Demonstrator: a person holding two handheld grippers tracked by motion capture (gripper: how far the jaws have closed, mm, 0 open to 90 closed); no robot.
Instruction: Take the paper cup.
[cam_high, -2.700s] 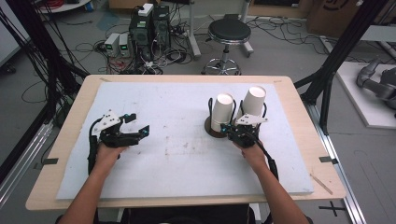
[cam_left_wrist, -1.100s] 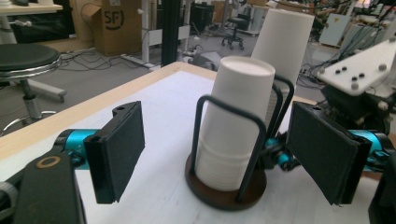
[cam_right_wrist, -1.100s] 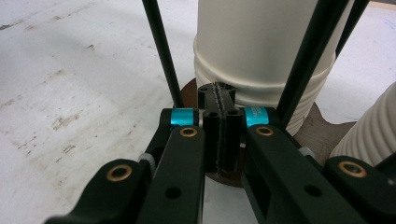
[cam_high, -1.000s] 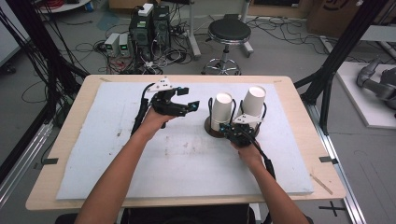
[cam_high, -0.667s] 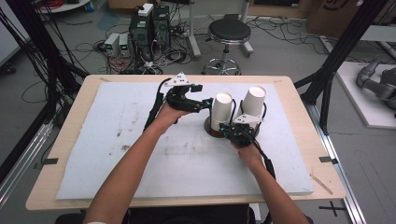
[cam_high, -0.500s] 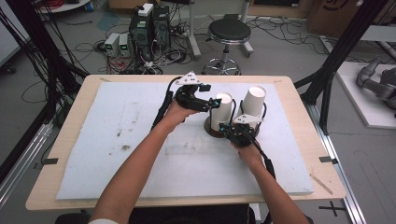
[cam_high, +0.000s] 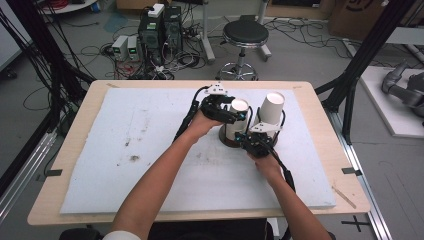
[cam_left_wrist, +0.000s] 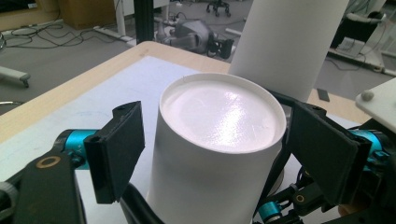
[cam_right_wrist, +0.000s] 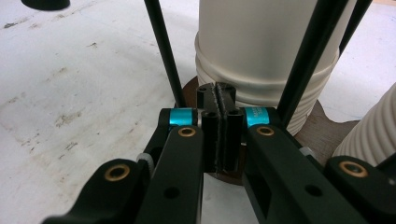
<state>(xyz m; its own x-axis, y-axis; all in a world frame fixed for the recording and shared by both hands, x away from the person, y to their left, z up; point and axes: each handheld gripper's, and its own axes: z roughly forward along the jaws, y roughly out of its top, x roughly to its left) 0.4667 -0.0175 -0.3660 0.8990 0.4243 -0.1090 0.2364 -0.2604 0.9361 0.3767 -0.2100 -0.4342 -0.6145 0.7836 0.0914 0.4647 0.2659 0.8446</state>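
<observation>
Two stacks of upturned white paper cups stand on a brown base (cam_high: 227, 143) with thin black rods (cam_right_wrist: 163, 51) around them. My left gripper (cam_high: 235, 114) is open, its jaws on either side of the top of the left cup stack (cam_high: 232, 131), with small gaps to the cup wall in the left gripper view. There the cup's flat bottom (cam_left_wrist: 222, 112) lies between the pads (cam_left_wrist: 116, 154), and the taller right stack (cam_left_wrist: 285, 42) rises behind. My right gripper (cam_high: 248, 140) is shut, jaws pressed together (cam_right_wrist: 218, 100) at the near edge of the base (cam_right_wrist: 322, 126), in front of a cup stack (cam_right_wrist: 266, 42).
A white mat (cam_high: 150, 150) covers the wooden table (cam_high: 75, 130). The second cup stack (cam_high: 272, 102) stands right of the first, close to my right gripper. Beyond the table's far edge are a stool (cam_high: 245, 35) and computer boxes (cam_high: 160, 25) on the floor.
My left hand has travelled right across the mat and brought its open jaws around the top of the left cup stack. The right gripper has stayed at the base.
</observation>
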